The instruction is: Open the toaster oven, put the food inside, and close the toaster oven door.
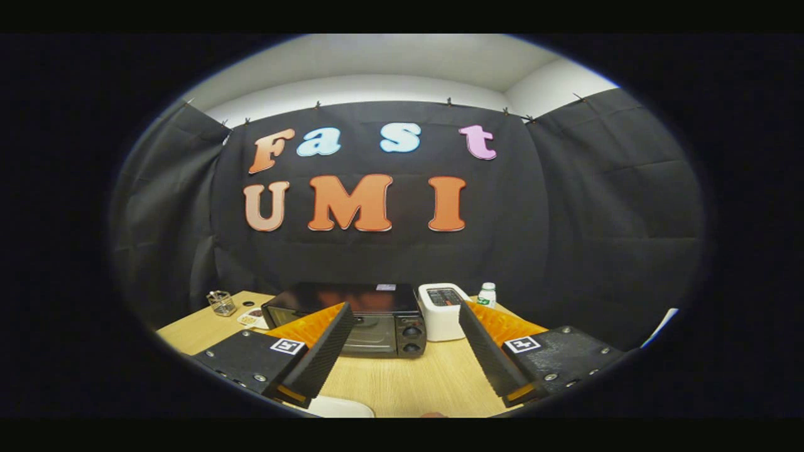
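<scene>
hand-held gripper (402, 317): fingers spread wide, grasping nothing | toaster oven (352, 320): glossy black box, door closed, two round knobs | counter (396, 380): pale woodgrain | labels: unreadable

You see a shiny black toaster oven (352, 317) with a glass door on a smooth wooden table (402, 380). The gripper (402, 317), fingers wide apart, has ribbed pads (326, 351).

Low tabletop view (toaster oven (352, 319) ahead)
</scene>
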Tool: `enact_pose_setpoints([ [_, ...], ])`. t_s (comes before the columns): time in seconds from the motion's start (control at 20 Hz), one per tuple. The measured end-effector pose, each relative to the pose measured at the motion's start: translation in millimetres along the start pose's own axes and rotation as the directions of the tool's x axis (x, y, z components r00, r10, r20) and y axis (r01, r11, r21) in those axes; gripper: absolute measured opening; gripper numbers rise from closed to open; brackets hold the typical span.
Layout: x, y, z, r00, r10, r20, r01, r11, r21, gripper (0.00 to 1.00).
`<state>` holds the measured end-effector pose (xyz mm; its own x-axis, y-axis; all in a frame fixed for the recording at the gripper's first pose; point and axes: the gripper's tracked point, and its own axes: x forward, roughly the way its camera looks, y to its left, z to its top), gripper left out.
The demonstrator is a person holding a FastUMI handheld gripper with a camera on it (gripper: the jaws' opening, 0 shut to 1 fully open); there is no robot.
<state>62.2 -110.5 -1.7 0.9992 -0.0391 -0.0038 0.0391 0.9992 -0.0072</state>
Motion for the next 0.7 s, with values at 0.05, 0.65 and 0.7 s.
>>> enact_pose_setpoints([
  [0.05, 10.1, -2.0, -5.7, 1.000, -0.004, 0.001, 0.004, 1.000, 0.003, 0.99],
  [0.65, 59.1, -18.7, 62.9, 0.999, -0.052, 0.015, 0.054, 0.995, -0.086, 0.99],
  [0.7, 58.2, -18.0, 71.9, 0.998, -0.060, 0.016, 0.062, 0.993, -0.100, 0.99],
])
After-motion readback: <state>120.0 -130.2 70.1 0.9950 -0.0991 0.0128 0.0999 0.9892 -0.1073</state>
